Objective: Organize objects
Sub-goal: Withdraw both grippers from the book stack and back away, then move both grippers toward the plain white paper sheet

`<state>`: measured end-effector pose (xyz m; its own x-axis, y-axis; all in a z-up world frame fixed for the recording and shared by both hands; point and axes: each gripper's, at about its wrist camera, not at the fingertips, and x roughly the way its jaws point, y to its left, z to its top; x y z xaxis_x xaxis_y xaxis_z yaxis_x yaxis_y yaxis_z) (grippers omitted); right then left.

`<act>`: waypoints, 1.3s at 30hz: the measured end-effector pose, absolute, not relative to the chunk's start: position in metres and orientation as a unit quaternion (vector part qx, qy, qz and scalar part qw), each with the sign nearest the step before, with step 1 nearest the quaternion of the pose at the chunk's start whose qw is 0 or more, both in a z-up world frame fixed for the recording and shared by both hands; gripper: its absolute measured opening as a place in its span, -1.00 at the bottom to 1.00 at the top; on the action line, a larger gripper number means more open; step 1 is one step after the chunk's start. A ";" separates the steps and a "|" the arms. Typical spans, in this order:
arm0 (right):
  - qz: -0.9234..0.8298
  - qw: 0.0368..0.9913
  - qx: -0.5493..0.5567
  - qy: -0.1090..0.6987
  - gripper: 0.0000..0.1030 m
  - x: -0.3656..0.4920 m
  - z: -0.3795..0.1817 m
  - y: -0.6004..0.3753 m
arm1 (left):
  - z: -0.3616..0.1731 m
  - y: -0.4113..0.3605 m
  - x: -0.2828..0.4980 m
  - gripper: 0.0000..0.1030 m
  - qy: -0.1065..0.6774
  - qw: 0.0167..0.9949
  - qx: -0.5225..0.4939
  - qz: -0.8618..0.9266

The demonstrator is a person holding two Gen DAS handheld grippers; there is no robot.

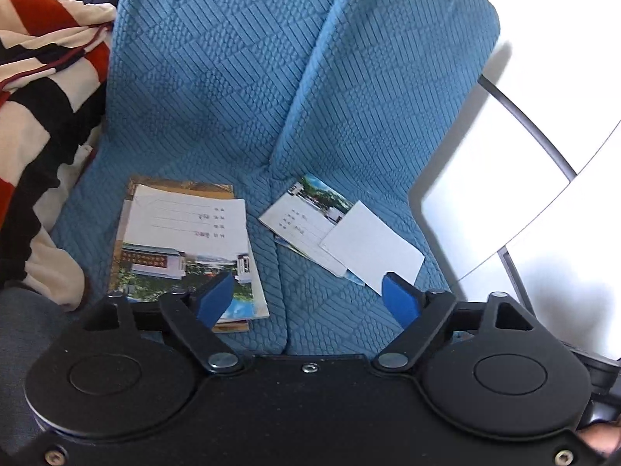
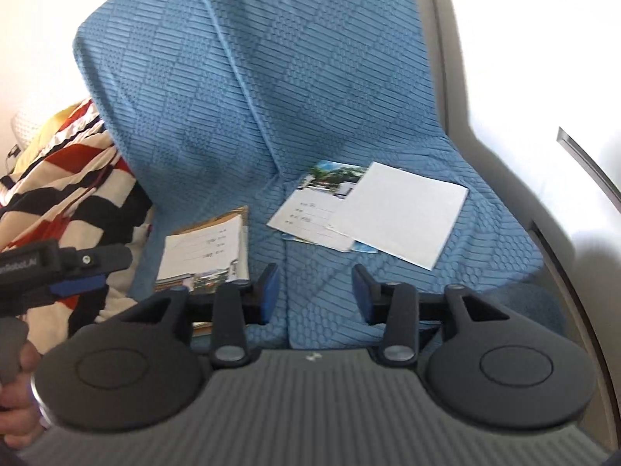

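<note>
A stack of notebooks (image 1: 186, 240) with a photo cover lies on the left seat cushion of a blue-covered sofa (image 1: 233, 97). On the right cushion lie a loose photo-cover notebook (image 1: 306, 213) and a white booklet (image 1: 372, 252) across it. My left gripper (image 1: 306, 299) is open and empty, low over the seam between the two piles. In the right wrist view the stack (image 2: 205, 252), the loose notebook (image 2: 310, 213) and the white booklet (image 2: 399, 213) lie ahead of my right gripper (image 2: 314, 295), which is open and empty. The left gripper's fingers (image 2: 77, 287) show at that view's left edge.
A red, black and white striped blanket (image 1: 35, 116) is heaped at the sofa's left end and also shows in the right wrist view (image 2: 70, 194). White furniture with a grey frame (image 1: 524, 178) stands close on the right. The blue sofa back (image 2: 252, 77) rises behind the piles.
</note>
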<state>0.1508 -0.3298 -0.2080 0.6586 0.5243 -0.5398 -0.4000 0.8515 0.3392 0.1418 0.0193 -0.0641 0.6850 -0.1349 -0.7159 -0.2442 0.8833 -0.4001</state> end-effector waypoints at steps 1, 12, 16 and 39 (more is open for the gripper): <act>0.252 0.907 0.098 0.324 0.07 0.152 -0.209 -0.333 | -0.065 0.016 0.143 0.77 0.398 0.886 -0.238 0.028; 0.211 0.916 0.129 0.315 0.75 0.166 -0.224 -0.368 | -0.073 -0.020 0.167 0.98 0.394 0.892 -0.220 0.019; 0.195 0.922 0.130 0.309 0.75 0.170 -0.232 -0.381 | -0.077 -0.035 0.177 0.98 0.393 0.895 -0.212 0.014; 0.192 0.925 0.150 0.290 0.75 0.218 -0.286 -0.409 | -0.121 -0.092 0.225 0.98 0.409 0.883 -0.229 0.019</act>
<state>0.2176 -0.4087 -0.2862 0.7579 0.4417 -0.4801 -0.2675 0.8816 0.3889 0.2246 -0.0916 -0.1208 0.6640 -0.1533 -0.7318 -0.2217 0.8944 -0.3885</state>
